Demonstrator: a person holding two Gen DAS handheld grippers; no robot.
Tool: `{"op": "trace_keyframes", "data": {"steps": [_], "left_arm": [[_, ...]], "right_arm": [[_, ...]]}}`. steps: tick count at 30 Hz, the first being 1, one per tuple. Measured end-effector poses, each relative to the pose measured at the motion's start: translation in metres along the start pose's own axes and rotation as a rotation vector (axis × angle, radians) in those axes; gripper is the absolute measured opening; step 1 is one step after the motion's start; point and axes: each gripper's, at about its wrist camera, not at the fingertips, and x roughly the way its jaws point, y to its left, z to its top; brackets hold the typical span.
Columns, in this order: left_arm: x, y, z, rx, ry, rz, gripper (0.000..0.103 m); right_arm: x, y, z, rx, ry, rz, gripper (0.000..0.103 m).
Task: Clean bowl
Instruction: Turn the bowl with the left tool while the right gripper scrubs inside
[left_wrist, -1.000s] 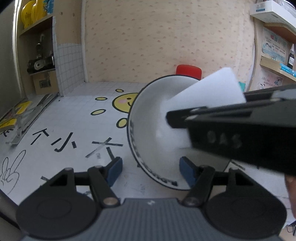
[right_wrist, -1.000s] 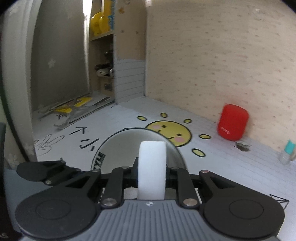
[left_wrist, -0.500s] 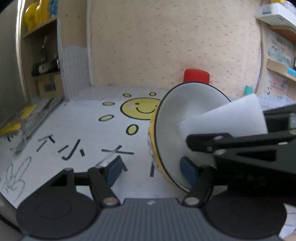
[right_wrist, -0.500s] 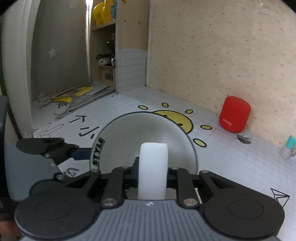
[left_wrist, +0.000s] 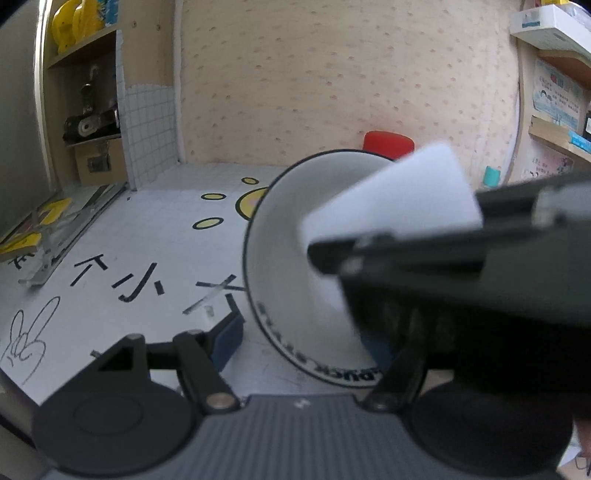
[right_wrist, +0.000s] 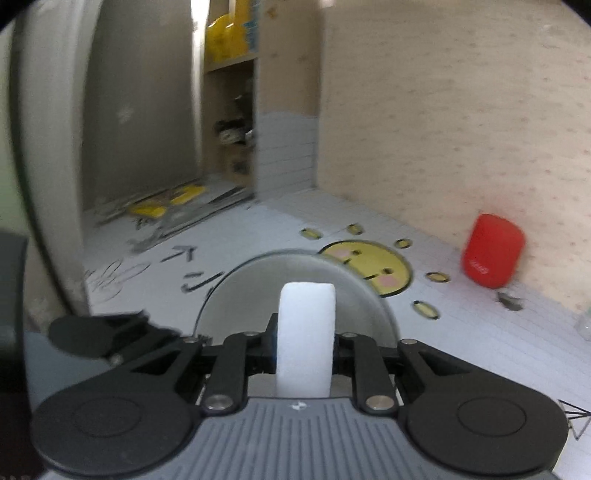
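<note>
A white bowl (left_wrist: 288, 258) with a black rim and lettering is tilted on its side above the table, its mouth turned to the right. Its lower rim sits between the blue pads of my left gripper (left_wrist: 303, 347), which is shut on it. My right gripper (right_wrist: 306, 332) is shut on a white sponge (right_wrist: 306, 325). In the left wrist view the sponge (left_wrist: 399, 195) reaches in from the right, its end over the bowl's upper inside near the rim. The right wrist view shows the bowl (right_wrist: 240, 295) just behind the sponge. The left gripper's right pad is mostly hidden.
A red cylinder (left_wrist: 388, 142) stands by the back wall, and a teal-capped bottle (left_wrist: 491, 175) is to its right. The white table mat (left_wrist: 147, 229) carries a yellow smiley sun (right_wrist: 369, 266) and black marks. Flat yellow and metal items (left_wrist: 44, 236) lie at far left, and shelves (left_wrist: 554, 136) stand at right.
The sponge has swept up across the bowl's inside, from low down to the upper rim. The bowl swung right and back left. The right wrist view is now blurred by motion.
</note>
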Motion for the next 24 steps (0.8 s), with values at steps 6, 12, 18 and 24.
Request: {"op": "trace_keyframes", "data": {"steps": [6, 12, 18, 24], "left_arm": [[0.009, -0.001, 0.006, 0.012, 0.003, -0.005, 0.070], [0.021, 0.002, 0.020, -0.003, 0.030, -0.038, 0.070], [0.029, -0.008, 0.023, 0.028, 0.034, -0.048, 0.070], [0.027, -0.014, 0.017, 0.055, 0.019, -0.049, 0.071]], "right_arm": [[-0.001, -0.011, -0.001, 0.032, 0.000, -0.057, 0.018], [0.001, -0.023, 0.000, 0.053, -0.001, -0.113, 0.018], [0.001, -0.029, 0.002, 0.063, -0.005, -0.100, 0.018], [0.003, -0.029, 0.005, 0.060, -0.009, -0.070, 0.018]]}}
